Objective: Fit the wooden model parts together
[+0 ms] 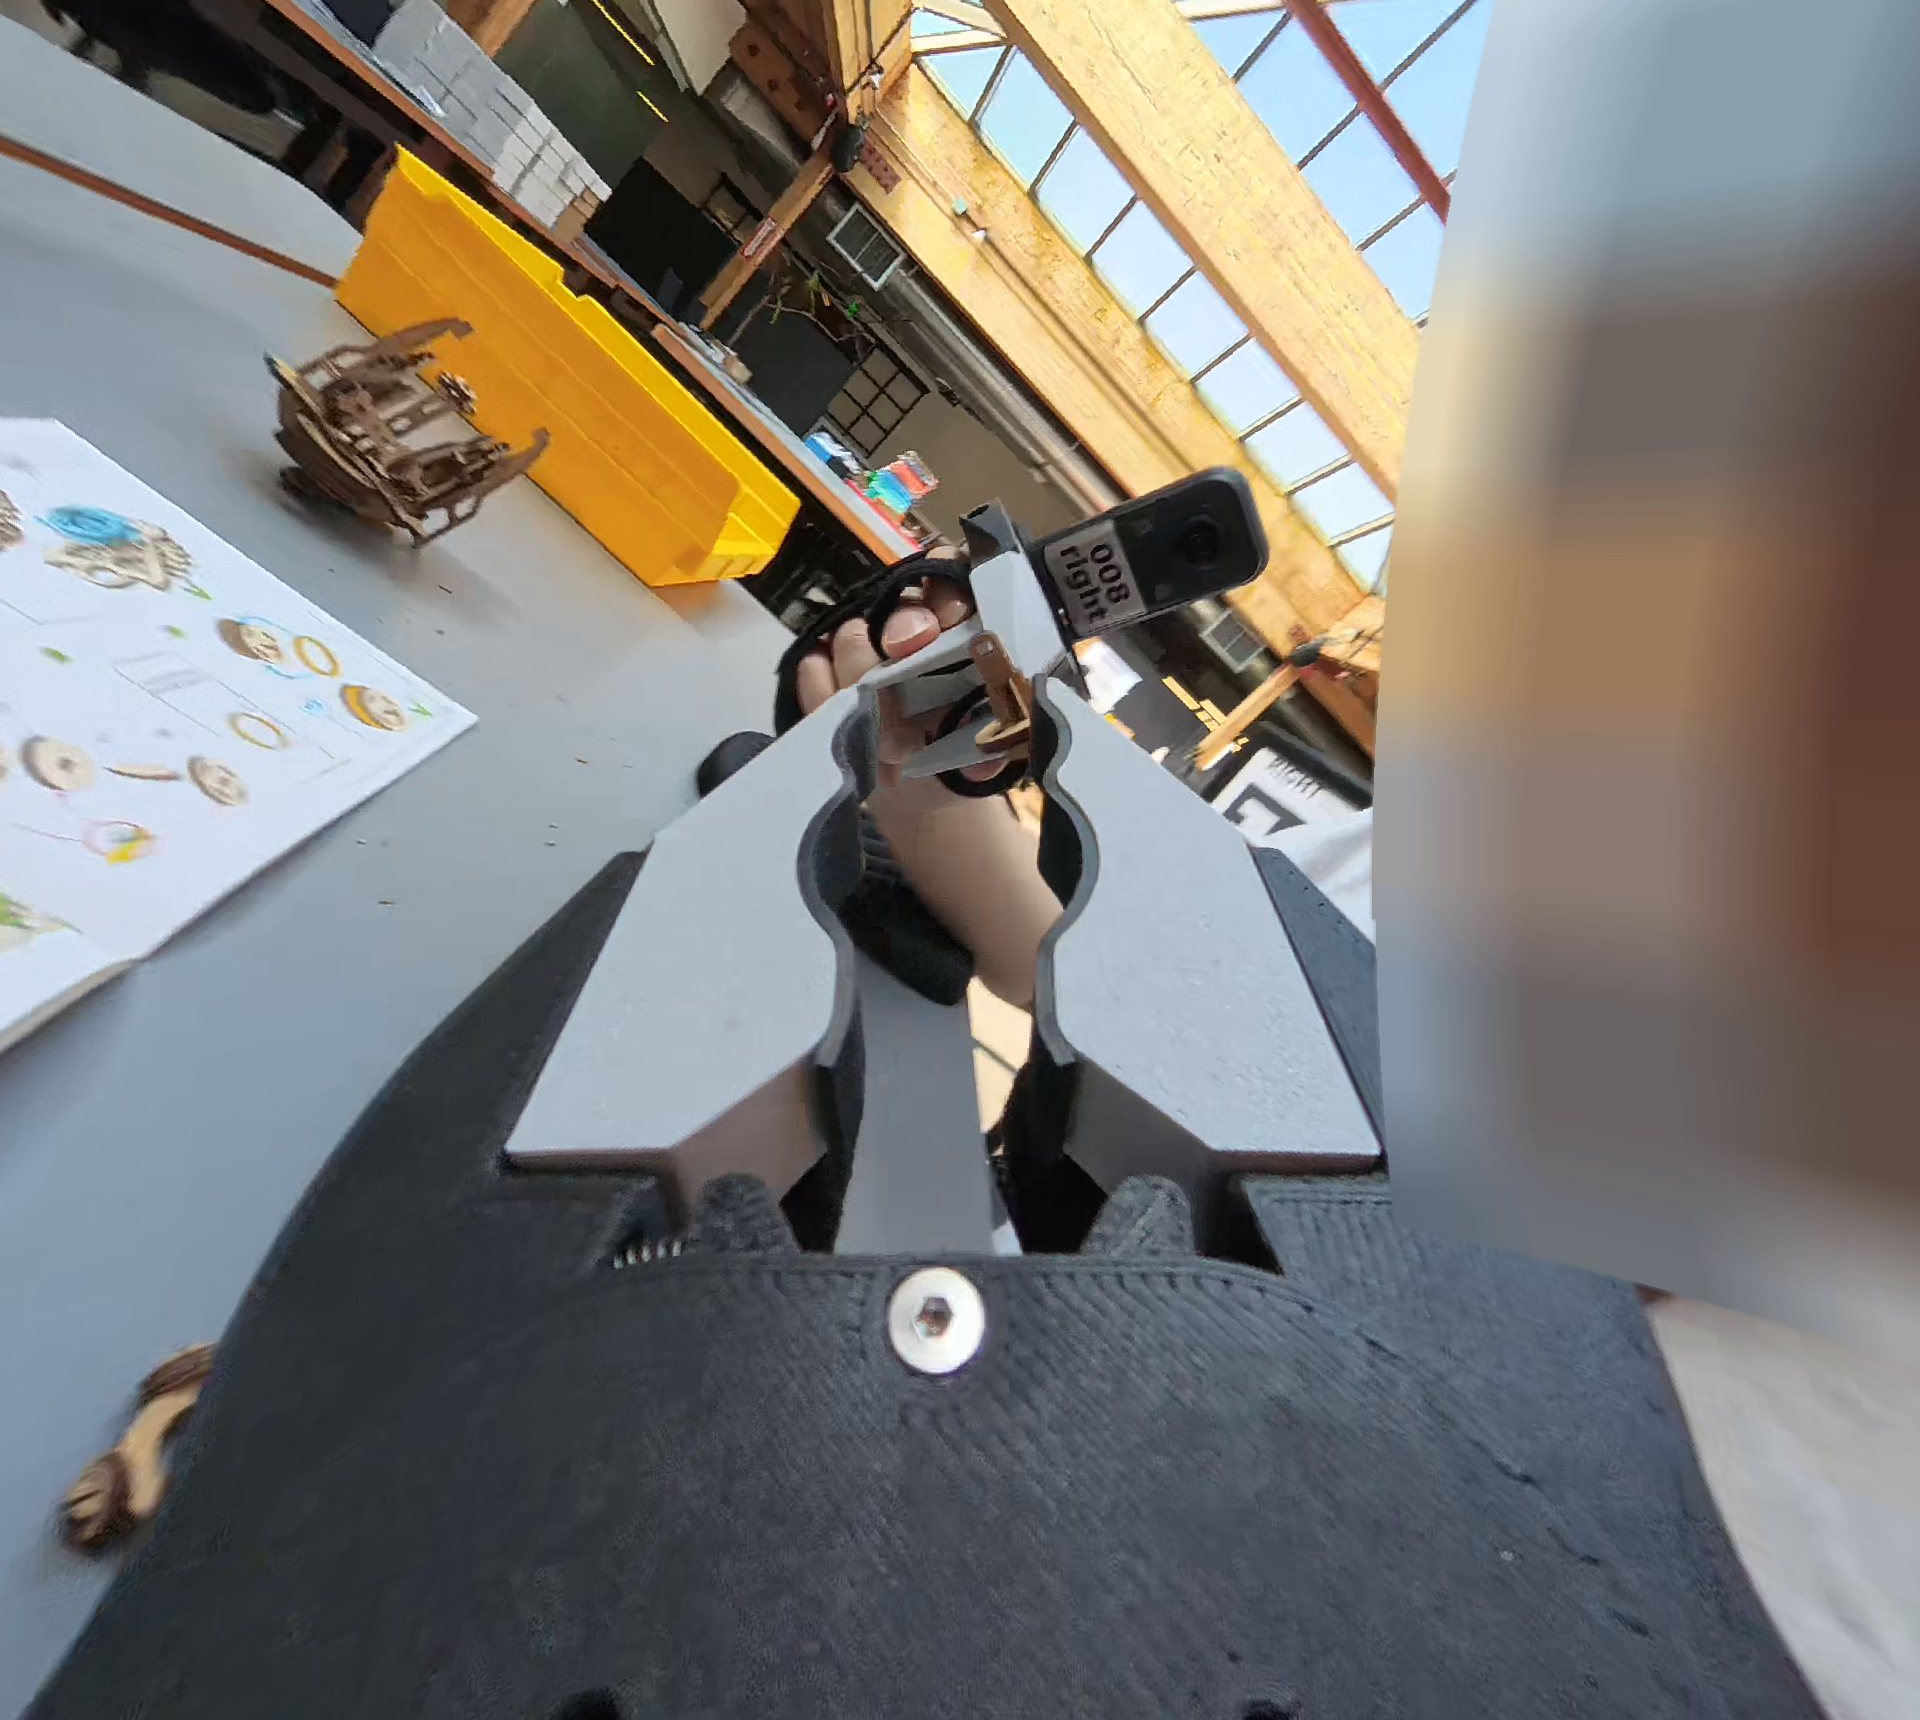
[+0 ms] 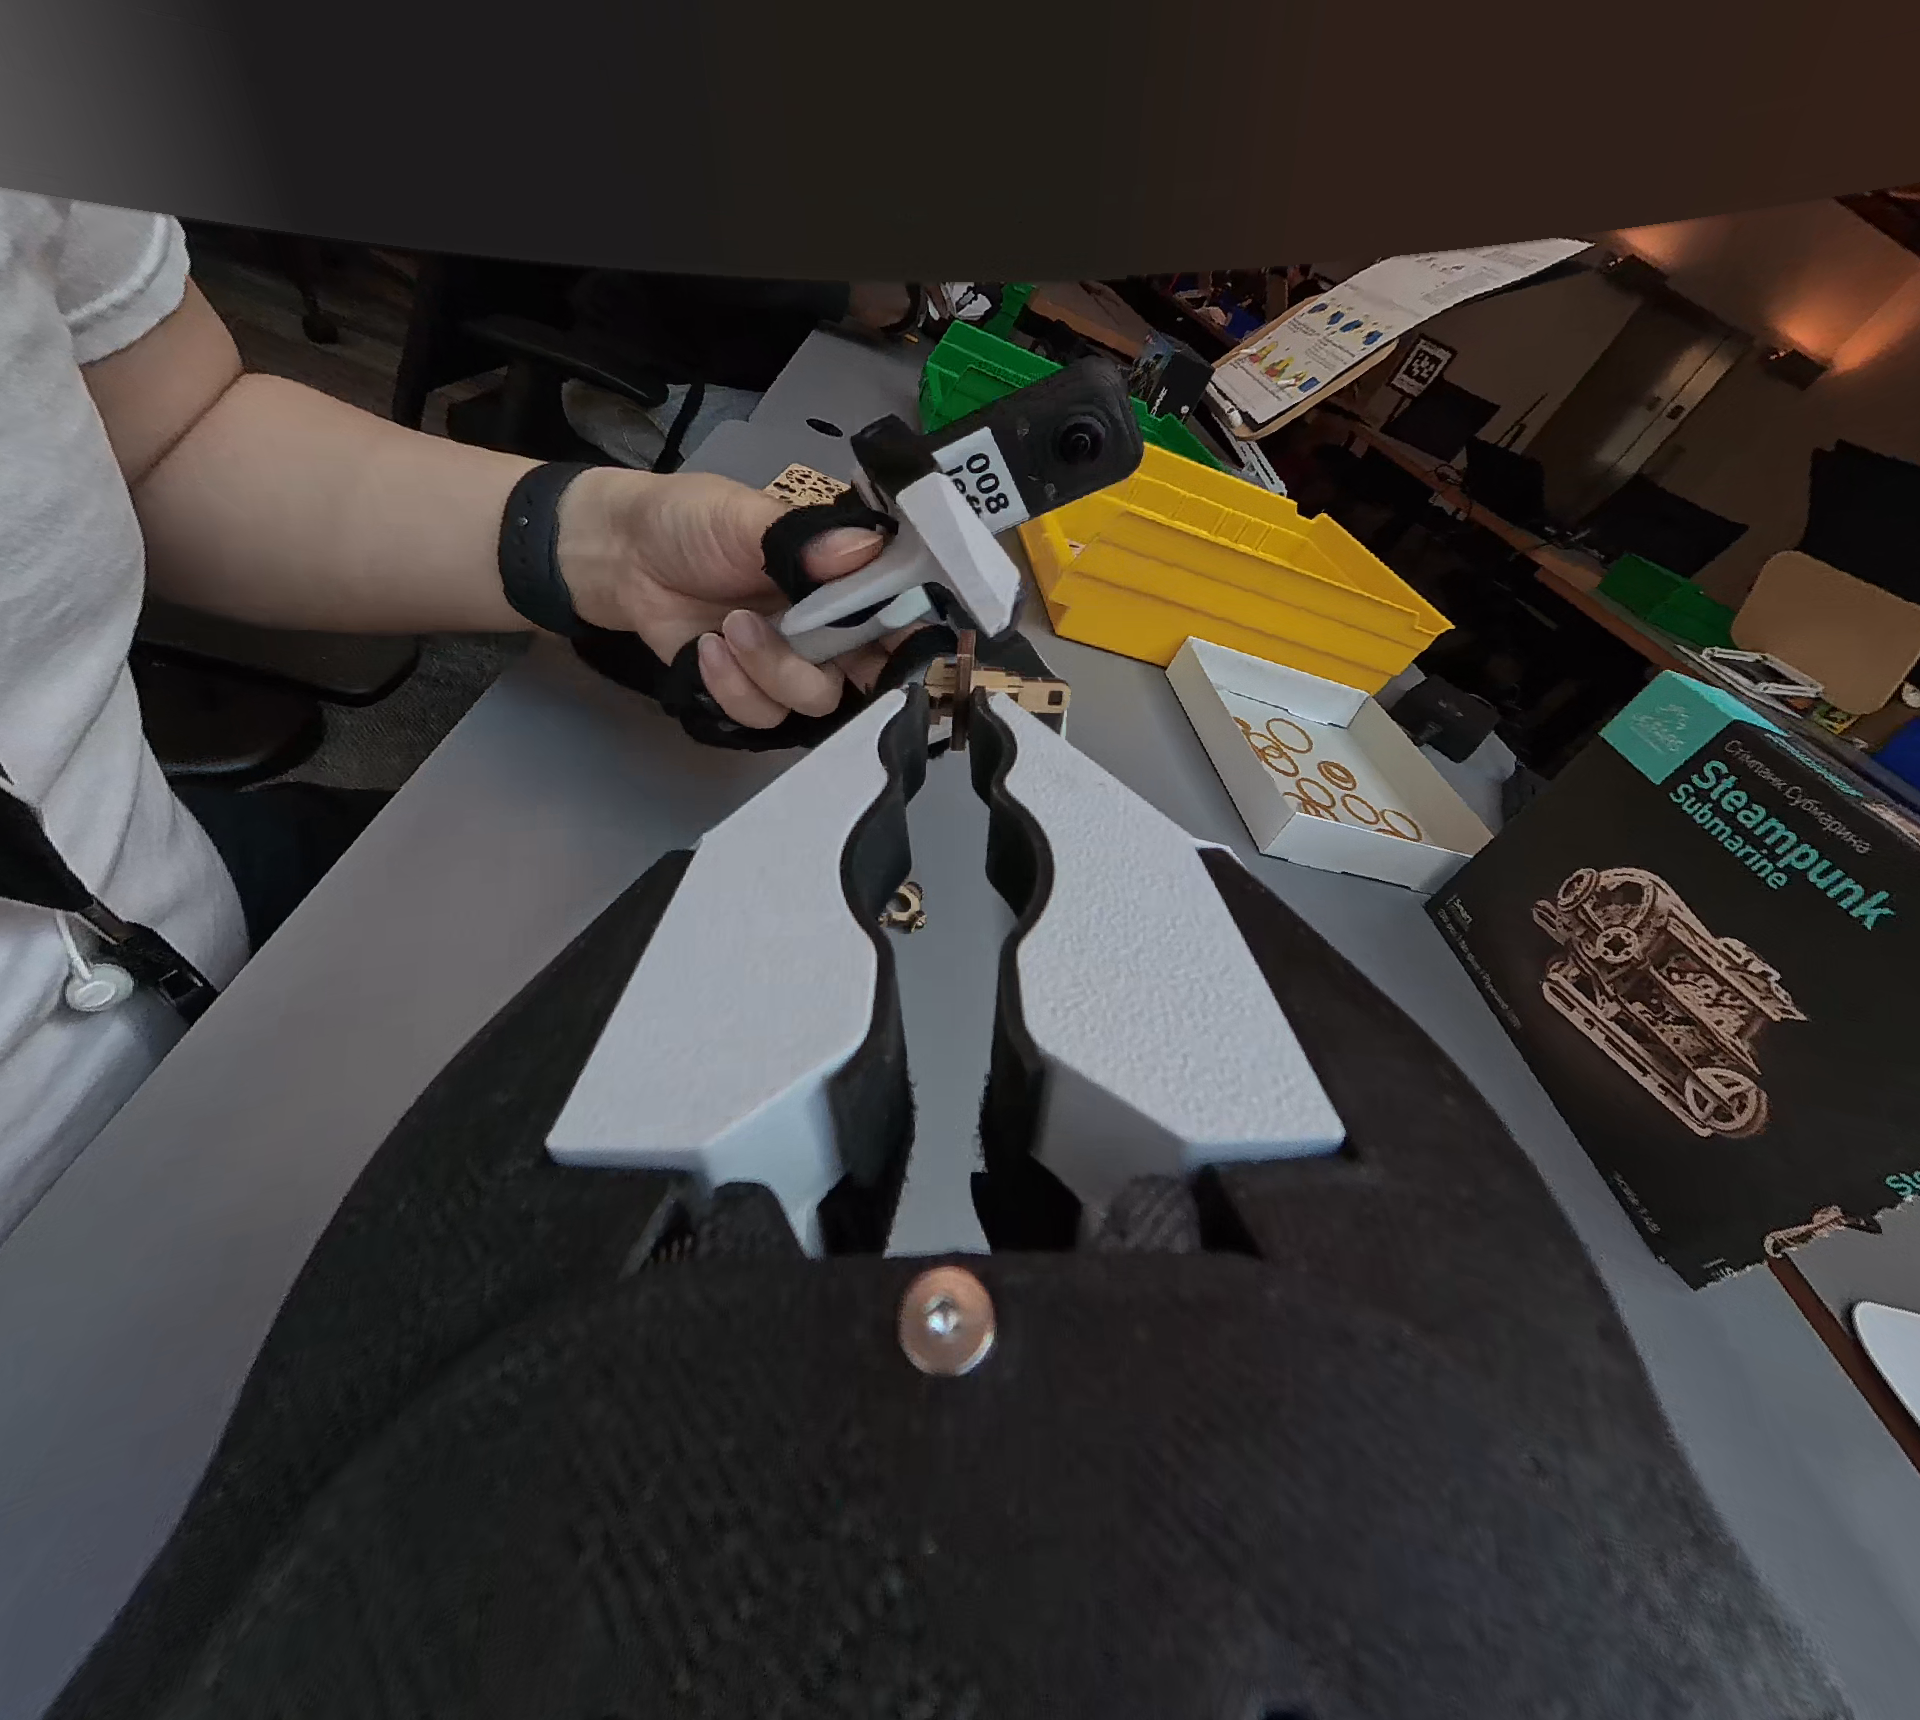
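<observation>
My right gripper [image 2: 951,714] is shut on a small light wooden part [image 2: 961,688] and holds it above the grey table [image 2: 520,839]. A flat tab of the part sticks out to the right. My left gripper [image 1: 956,712] faces it, open, with its fingertips on either side of the same wooden part [image 1: 995,704]. The part lies close to the left gripper's right fingertip [image 1: 1049,704]. In the left wrist view the right gripper [image 1: 971,714] comes in from beyond, held by a hand. A partly built wooden model [image 1: 384,434] stands on the table at the left.
An open instruction booklet [image 1: 156,683] lies at the left, with a yellow bin [image 1: 582,403] behind the model. Loose wooden pieces [image 1: 125,1452] lie at the lower left. At the right are a white tray of wooden rings [image 2: 1320,777], a black kit box [image 2: 1714,943] and a small gear [image 2: 902,907]. From either gripper's tips it is about 30 cm to the partly built wooden model [image 1: 384,434].
</observation>
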`<state>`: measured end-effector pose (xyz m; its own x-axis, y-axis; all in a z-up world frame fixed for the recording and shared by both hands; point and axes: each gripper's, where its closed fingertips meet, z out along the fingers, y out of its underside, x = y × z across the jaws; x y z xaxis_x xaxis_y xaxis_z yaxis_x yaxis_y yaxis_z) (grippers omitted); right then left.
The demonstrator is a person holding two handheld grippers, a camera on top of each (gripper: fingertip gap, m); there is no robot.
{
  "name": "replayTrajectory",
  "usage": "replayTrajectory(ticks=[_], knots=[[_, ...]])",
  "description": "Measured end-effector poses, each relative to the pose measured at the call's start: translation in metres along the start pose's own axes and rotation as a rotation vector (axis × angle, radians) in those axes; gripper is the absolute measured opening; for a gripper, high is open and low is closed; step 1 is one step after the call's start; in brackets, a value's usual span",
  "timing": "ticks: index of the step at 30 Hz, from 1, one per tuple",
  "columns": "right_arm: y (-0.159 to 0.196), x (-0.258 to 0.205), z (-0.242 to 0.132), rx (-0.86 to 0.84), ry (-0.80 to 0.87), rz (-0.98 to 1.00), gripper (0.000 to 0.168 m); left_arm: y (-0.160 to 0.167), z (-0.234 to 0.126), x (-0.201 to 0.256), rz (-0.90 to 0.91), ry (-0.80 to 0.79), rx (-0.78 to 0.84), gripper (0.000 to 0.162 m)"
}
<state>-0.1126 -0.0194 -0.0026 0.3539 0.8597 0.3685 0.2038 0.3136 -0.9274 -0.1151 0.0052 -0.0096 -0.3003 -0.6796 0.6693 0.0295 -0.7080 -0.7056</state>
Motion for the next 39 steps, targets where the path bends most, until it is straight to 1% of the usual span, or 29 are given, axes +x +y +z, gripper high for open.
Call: replayTrajectory(ticks=[2, 3, 4, 5, 8, 10, 11, 12, 18, 31, 37, 39], knots=[[-0.005, 0.003, -0.003, 0.036, 0.002, 0.032, 0.005, 0.004, -0.005, -0.002, 0.264, -0.121, -0.054, 0.029], [-0.006, 0.004, -0.004, 0.046, -0.002, 0.046, 0.005, 0.005, -0.005, 0.0, 0.41, -0.179, -0.074, 0.036], [-0.007, 0.004, -0.004, 0.057, -0.007, 0.058, 0.005, 0.006, -0.003, 0.006, 0.546, -0.218, -0.088, 0.04], [-0.008, 0.004, -0.004, 0.066, -0.014, 0.068, 0.005, 0.008, 0.0, 0.013, 0.66, -0.236, -0.104, 0.04], [-0.01, 0.0, -0.003, 0.084, -0.036, 0.083, 0.005, 0.015, 0.011, 0.021, 0.857, -0.278, -0.159, 0.036], [-0.01, -0.001, -0.003, 0.082, -0.036, 0.075, 0.005, 0.017, 0.015, 0.026, 0.936, -0.268, -0.16, 0.019], [-0.011, -0.002, -0.003, 0.083, -0.041, 0.07, 0.005, 0.016, 0.016, 0.027, 0.968, -0.275, -0.152, 0.015], [-0.011, -0.002, -0.004, 0.084, -0.044, 0.07, 0.005, 0.015, 0.017, 0.028, 0.992, -0.284, -0.142, 0.011], [-0.01, -0.002, -0.004, 0.084, -0.051, 0.084, 0.005, 0.016, 0.017, 0.027, 1.054, -0.313, -0.157, 0.01], [-0.012, -0.004, -0.006, 0.105, -0.075, 0.109, 0.005, 0.017, 0.017, 0.031, 1.098, -0.32, -0.159, 0.009], [-0.015, -0.004, -0.007, 0.129, -0.087, 0.136, 0.005, 0.016, 0.018, 0.033, 1.101, -0.332, -0.136, 0.009], [-0.018, -0.003, -0.008, 0.151, -0.106, 0.178, 0.005, 0.016, 0.019, 0.035, 1.094, -0.322, -0.135, 0.009]])
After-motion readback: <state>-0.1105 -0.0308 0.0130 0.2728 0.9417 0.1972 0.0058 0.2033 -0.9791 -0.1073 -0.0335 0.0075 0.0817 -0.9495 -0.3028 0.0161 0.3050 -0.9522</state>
